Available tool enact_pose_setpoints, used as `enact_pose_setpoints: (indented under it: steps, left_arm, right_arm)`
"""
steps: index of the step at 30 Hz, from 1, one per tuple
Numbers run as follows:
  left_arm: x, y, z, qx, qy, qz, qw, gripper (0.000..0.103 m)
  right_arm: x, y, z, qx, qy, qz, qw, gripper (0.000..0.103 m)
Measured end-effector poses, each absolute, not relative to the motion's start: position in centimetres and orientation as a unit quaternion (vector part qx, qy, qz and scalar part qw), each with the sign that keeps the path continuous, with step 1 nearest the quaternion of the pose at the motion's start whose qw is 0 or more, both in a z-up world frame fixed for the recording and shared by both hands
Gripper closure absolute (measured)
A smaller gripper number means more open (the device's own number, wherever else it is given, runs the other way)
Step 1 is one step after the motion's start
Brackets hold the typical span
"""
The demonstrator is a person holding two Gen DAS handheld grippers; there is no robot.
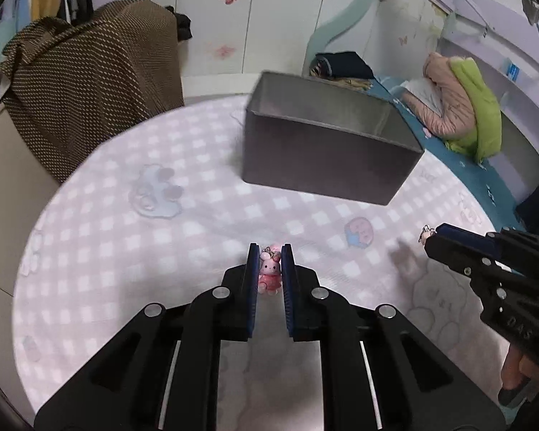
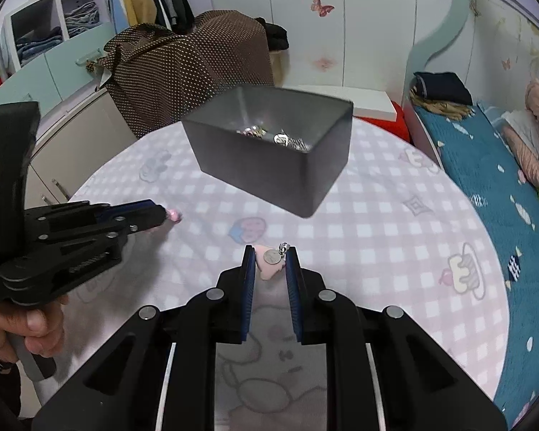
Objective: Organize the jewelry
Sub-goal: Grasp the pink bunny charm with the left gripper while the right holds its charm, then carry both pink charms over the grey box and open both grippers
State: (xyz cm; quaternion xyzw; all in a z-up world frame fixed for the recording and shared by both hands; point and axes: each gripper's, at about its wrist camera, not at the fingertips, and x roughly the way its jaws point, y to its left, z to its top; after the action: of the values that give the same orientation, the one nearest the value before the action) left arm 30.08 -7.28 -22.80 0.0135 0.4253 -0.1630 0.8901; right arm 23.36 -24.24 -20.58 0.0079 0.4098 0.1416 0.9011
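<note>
Both charms sit short of the box point(image 2: 276, 154): the left gripper point(image 1: 269, 269) is clamped on the bunny point(image 1: 269, 273), the right gripper point(image 2: 269, 262) on the pink tag point(image 2: 267, 262), nearer the box.

Grey box point(image 2: 280, 165) blocks the far tablecloth point(image 2: 377, 237); near side open.

The box point(image 2: 273, 165) stood on the worktop point(image 2: 377, 237) toward its far edge, with small jewelry pieces point(image 2: 269, 136) inside. The rabbit charm point(image 1: 269, 273) lay nearer the near edge, left of the coin pendant point(image 2: 271, 256).
</note>
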Motion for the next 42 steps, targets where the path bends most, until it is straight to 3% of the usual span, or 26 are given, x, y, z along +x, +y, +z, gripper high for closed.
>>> enact_pose_setpoints:
  steps: [14,25,34,42]
  left_arm:
    - [28.5,-5.1,-13.8,0.026,0.343,-0.162,0.925,0.091]
    - [32.3,-6.5,-5.7,0.029,0.289,-0.194,0.937,0.091]
    - [36.9,-8.9,-4.1,0.033,0.3,-0.209,0.93,0.091]
    - [40.1,-11.3,-5.4,0.039,0.329,-0.219,0.918,0.091]
  right_arm:
    - [24.3,-22.4,-12.9,-0.037,0.344,0.175,0.922,0.087]
    - [28.7,-22.1,-5.7,-0.048,0.302,0.191,0.933,0.087]
    - [31.8,-22.4,-3.9,-0.033,0.322,0.199,0.925,0.087]
    - [34.2,-23.4,-5.6,-0.014,0.357,0.189,0.915,0.087]
